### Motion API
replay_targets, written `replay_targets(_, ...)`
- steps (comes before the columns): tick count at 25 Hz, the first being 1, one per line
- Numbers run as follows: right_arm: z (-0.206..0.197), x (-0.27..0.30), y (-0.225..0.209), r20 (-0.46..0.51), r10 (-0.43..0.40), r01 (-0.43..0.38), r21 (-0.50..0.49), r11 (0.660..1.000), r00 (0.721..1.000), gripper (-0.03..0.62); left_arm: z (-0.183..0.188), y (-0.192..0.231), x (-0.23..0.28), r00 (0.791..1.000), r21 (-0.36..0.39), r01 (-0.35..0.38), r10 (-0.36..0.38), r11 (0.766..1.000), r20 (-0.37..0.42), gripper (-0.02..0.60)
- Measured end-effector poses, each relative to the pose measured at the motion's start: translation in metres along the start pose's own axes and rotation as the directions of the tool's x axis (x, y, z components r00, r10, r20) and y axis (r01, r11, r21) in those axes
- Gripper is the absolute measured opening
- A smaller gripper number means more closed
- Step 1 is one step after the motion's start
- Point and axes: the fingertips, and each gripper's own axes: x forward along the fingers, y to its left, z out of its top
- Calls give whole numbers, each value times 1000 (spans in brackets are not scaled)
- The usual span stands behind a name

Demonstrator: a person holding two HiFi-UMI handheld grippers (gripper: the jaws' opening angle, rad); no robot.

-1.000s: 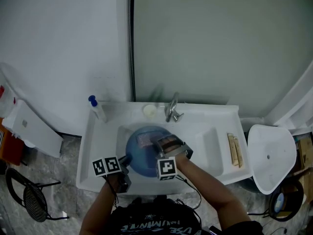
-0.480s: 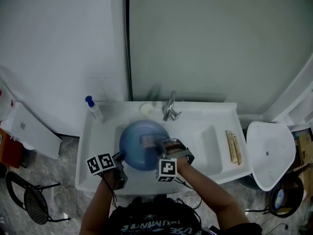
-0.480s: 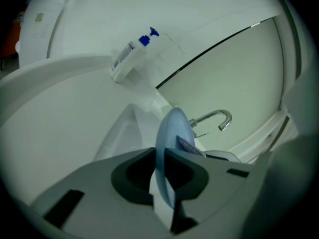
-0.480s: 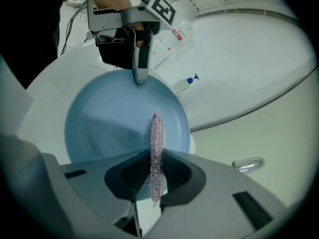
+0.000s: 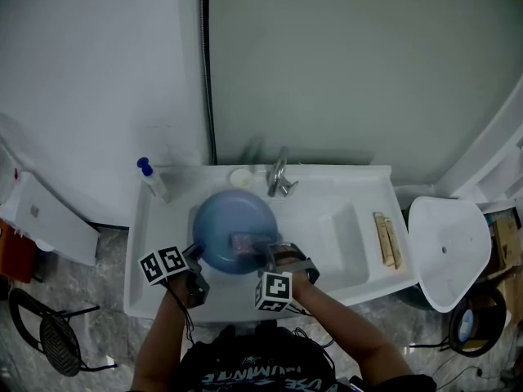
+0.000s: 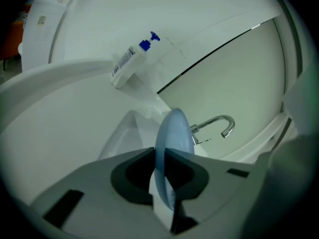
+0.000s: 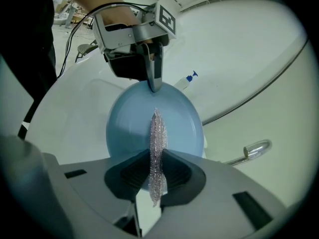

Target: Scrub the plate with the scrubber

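The left gripper point(image 6: 164, 159) pinches the near rim of the blue plate point(image 6: 173, 133), its jaws closed on the thin edge. In its own view the plate stands edge-on, so neither face can be made out. The right gripper point(image 7: 156, 159) is clamped on the scrubber point(image 7: 157, 133), a flat glittery strip standing upright between the jaws, its front edge against the plate's point(image 7: 129, 128) inner face. Beyond it, the left gripper point(image 7: 137, 39) grips the far rim.

In the head view the plate point(image 5: 233, 219) is over the basin of the white sink point(image 5: 327, 211) and hides most of the bowl. The right gripper point(image 5: 265, 247) and its marker cube cover the plate's near edge, and the scrubber point(image 5: 243, 242) is only a pale patch there. The left gripper point(image 5: 196, 258) sits at the plate's lower left.

Behind the plate stands a chrome faucet point(image 5: 278, 178), with a small white round thing point(image 5: 241, 178) just beside it, too small to identify. A soap bottle with a blue pump point(image 5: 151, 178) stands at the back left corner; its label is unreadable. Two wooden sticks point(image 5: 386, 239) lie on the counter's right end.
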Motion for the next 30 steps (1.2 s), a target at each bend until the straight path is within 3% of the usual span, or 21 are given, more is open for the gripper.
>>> replay_targets(16,47,-17,39,132,185,-194,58,979,974,77,5,11,-2,999,-25,-29,30,999,34,43)
replay_targets(23,47,-24,24,173,153,-179,143,973,973,77,-3,21,-2,999,-44,-48,49,998,21,43)
replay_targets(30,37,-33,-8,179,55,-92,206,974,982,77,-20,24,0,998,-21,-61,61,998,-19,43)
